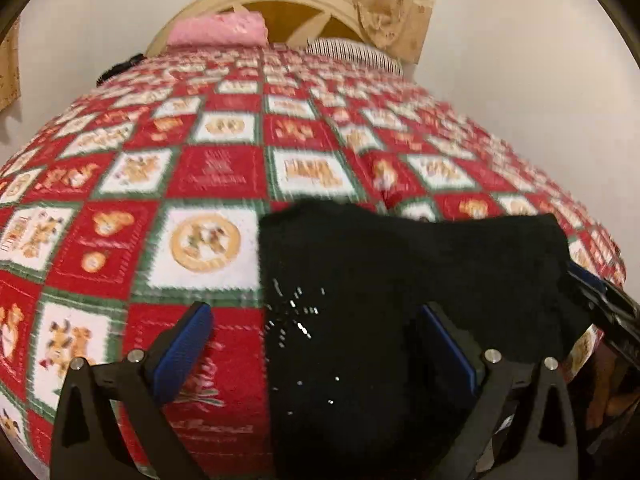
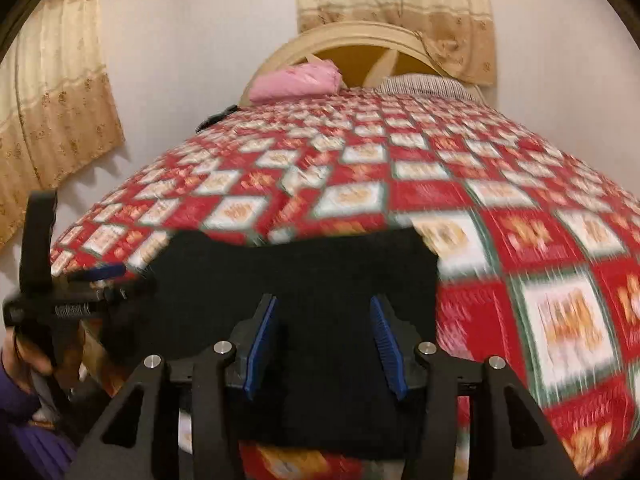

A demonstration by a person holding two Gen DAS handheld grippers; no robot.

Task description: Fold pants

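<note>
Black pants [image 1: 400, 264] lie in a folded, roughly rectangular bundle on the near part of a red, white and green patchwork quilt [image 1: 224, 168]. My left gripper [image 1: 316, 340] is open wide above the bundle's left edge, one blue pad over the quilt and the other over the black cloth. In the right wrist view the pants [image 2: 300, 272] fill the lower middle. My right gripper [image 2: 324, 344] hovers over them, its blue pads apart and nothing pinched between them. A hand holds the left gripper [image 2: 100, 276] at the bundle's left side. The right gripper [image 1: 596, 292] shows at the bundle's right edge.
The quilt [image 2: 460, 184] covers a bed that runs away to a cream arched headboard [image 2: 360, 36]. A pink pillow [image 2: 296, 80] and a striped pillow [image 2: 424, 84] lie at the head. A dark object [image 2: 216, 118] sits at the bed's far left edge. Beige curtains [image 2: 52, 112] hang on the walls.
</note>
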